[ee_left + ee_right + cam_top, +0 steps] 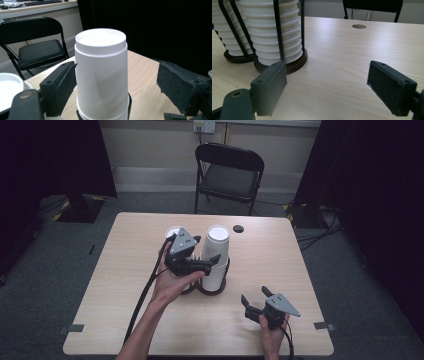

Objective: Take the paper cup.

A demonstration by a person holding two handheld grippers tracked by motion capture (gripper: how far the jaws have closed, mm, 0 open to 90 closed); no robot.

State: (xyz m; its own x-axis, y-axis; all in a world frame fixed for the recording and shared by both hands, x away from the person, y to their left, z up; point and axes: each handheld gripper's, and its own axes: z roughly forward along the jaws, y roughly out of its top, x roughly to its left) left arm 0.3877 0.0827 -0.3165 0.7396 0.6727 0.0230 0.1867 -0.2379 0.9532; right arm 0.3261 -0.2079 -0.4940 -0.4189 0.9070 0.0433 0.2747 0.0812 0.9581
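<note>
While the left claw (212, 261) stands spread around the top white cup (101, 75) of the stack in its holder (297, 62), pads not pressing, the right claw (254, 298) rests spread over bare counter (300, 270).

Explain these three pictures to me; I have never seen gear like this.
A person sits at a table and holds a hand tool with two black jaws in each hand. One picture looks down from above; the other two come from cameras riding on the tools.

On the table stand two wire holders with stacked white cups: the right stack and the left stack. A black chair stands behind.

The left gripper has its jaws around the top cup: one pad is at the cup's wall, the other stands clear, so nothing is clamped. The right gripper is open over bare table, holding nothing.
</note>
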